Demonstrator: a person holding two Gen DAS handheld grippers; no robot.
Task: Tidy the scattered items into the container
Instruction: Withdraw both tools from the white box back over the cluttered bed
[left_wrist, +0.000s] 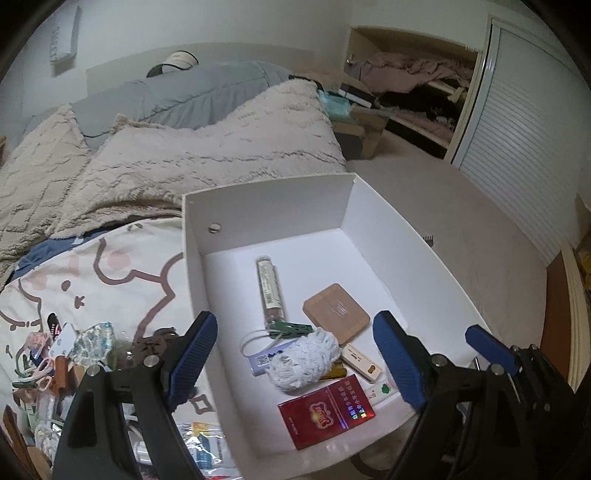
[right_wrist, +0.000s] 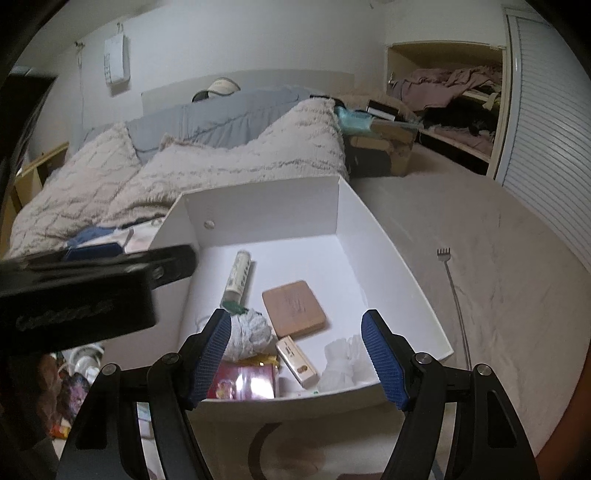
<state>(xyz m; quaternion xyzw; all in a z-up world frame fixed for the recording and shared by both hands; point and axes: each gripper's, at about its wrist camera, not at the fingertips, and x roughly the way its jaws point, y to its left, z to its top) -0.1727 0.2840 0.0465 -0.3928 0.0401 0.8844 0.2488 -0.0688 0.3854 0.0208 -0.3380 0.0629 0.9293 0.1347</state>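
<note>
A white open box (left_wrist: 266, 206) sits on the bed and also shows in the right wrist view (right_wrist: 406, 266). Inside lie a clear tube (left_wrist: 271, 291), a tan square pad (left_wrist: 336, 312), a white yarn ball (left_wrist: 304, 358), a red packet (left_wrist: 325, 411), a white stick (right_wrist: 297, 362) and a white crumpled tissue (right_wrist: 341, 360). My left gripper (left_wrist: 295, 362) is open and empty, above the box's near left side. My right gripper (right_wrist: 301, 360) is open and empty over the box's near edge. Scattered small items (left_wrist: 62, 358) lie on the sheet at left.
A beige fluffy blanket (left_wrist: 207, 147) and grey duvet (left_wrist: 192, 92) lie behind the box. A metal back scratcher (right_wrist: 456, 295) lies on the grey mattress to the right. A wardrobe shelf with clothes (right_wrist: 450, 96) and a louvred door (right_wrist: 546, 147) stand beyond.
</note>
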